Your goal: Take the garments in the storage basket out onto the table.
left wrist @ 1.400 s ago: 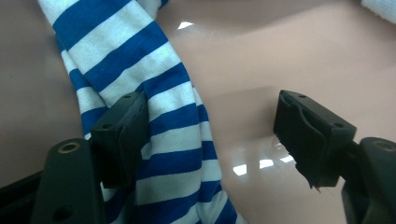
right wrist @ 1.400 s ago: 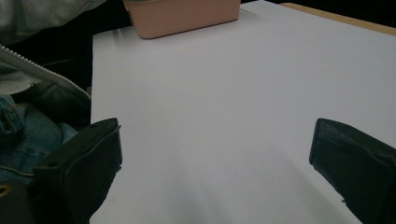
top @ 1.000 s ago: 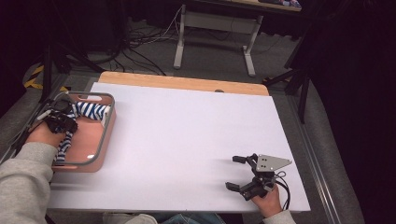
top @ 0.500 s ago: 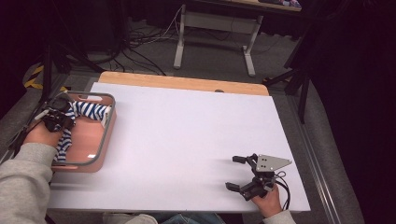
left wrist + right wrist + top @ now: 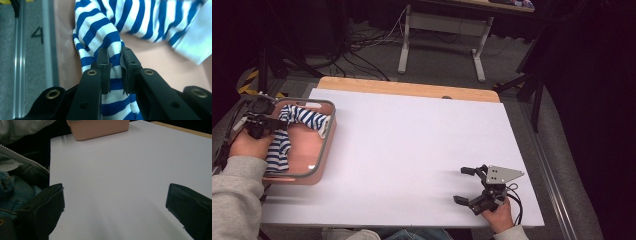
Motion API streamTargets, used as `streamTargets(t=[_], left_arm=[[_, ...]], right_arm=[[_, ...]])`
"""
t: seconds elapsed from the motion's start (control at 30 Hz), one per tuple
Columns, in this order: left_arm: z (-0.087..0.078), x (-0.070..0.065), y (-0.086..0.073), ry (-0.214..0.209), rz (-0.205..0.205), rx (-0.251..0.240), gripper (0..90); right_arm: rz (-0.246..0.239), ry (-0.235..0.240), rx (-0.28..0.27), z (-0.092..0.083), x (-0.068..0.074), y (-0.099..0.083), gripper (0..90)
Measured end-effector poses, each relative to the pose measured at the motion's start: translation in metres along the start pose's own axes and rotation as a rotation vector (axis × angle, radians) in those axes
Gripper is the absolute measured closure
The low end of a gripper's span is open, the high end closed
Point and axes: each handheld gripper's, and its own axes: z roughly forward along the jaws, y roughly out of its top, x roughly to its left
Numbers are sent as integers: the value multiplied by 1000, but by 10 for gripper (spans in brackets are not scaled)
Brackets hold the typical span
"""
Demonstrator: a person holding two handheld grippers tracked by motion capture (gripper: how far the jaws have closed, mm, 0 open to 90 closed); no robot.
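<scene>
The striped cloth (image 5: 110,37) is pinched by the left claw (image 5: 115,65), whose jaws have just been closing on it, inside the pink bin (image 5: 324,150). Far from the bin, the right claw (image 5: 464,185) is held wide open, with nothing in it, over the desk (image 5: 412,140).

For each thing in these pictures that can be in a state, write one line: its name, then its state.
Left claw: shut on the striped cloth, jaws just closed onto it.
Striped cloth: crumpled, pinched at a fold, lying in the pink basket.
Pink basket: upright at the table's left edge, holding the cloth.
Right claw: open, nothing between its jaws, low over the white table top.
</scene>
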Motion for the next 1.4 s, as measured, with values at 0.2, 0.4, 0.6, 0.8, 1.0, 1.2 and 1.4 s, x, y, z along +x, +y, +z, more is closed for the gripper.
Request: streamTargets(t=[0.2,0.4,0.6,0.8,1.0,1.2,1.4], left_arm=[[-16,2,-2,-42,-15,-135,791],[-31,2,-4,-101,-21,-265,791],[-44,-3,-5,-148,-3,-367,792],[-56,-5,-6,-211,-15,-459,792],[-65,-8,-9,-246,-19,-525,792],[-73,-10,-10,-284,-24,-577,793],[-81,-15,-9,-301,-23,-599,794]], right_arm=[[-1,2,0,0,0,0,24],[0,4,0,0,0,0,24],[0,4,0,0,0,0,23],[-1,6,-2,0,0,0,22],[-1,6,-2,0,0,0,22],[-1,-1,-7,-1,0,0,23],[-1,-1,-7,-1,0,0,23]])
